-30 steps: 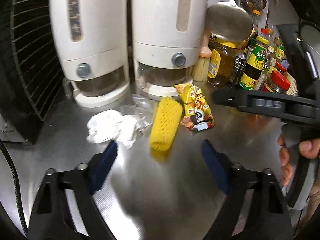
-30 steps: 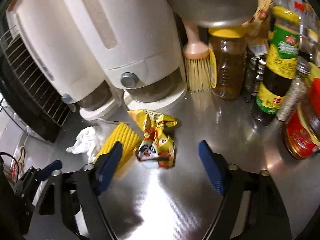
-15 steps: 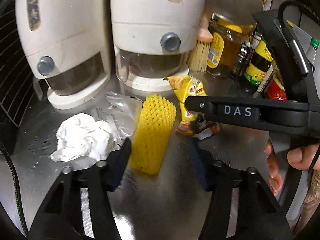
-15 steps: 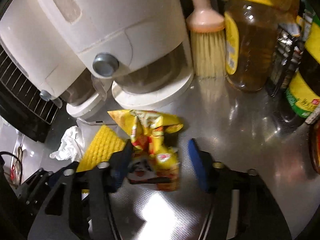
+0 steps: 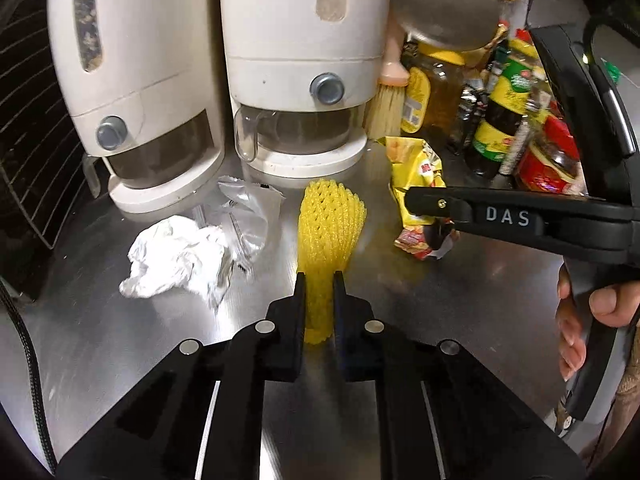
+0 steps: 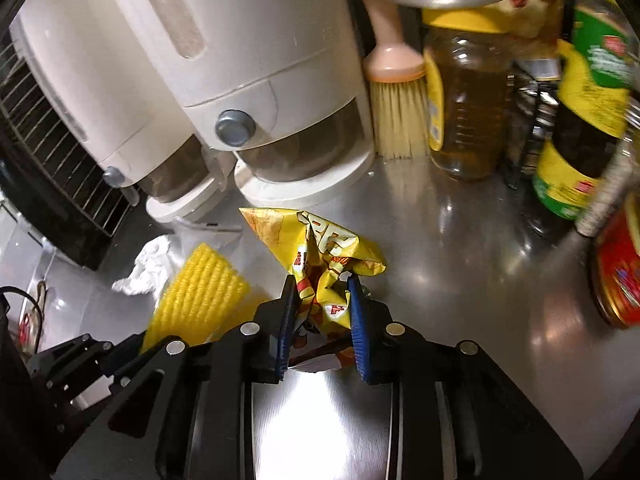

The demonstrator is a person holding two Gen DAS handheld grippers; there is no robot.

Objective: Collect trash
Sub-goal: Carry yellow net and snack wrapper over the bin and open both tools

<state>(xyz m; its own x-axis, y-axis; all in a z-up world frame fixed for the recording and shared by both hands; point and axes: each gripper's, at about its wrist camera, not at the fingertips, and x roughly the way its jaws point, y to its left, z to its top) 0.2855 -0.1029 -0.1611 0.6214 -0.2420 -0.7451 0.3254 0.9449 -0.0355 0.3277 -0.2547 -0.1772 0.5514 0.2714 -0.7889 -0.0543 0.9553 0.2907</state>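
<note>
Nearest us, our left gripper (image 5: 319, 286) is pinched tight on the near end of the yellow foam net (image 5: 329, 224), and our right gripper (image 6: 320, 292) is clamped on the yellow snack wrapper (image 6: 320, 256) just right of that net (both pieces seem barely off the steel counter (image 5: 460, 300)). Left of the net, the crumpled tissue (image 5: 176, 256) and clear plastic wrapper (image 5: 248, 212) remain uncollected, so we judge the job about half done. Behind the net stand two white dispensers (image 5: 304, 60), with bottles (image 6: 584, 92) crowding the wrapper's far right.
</note>
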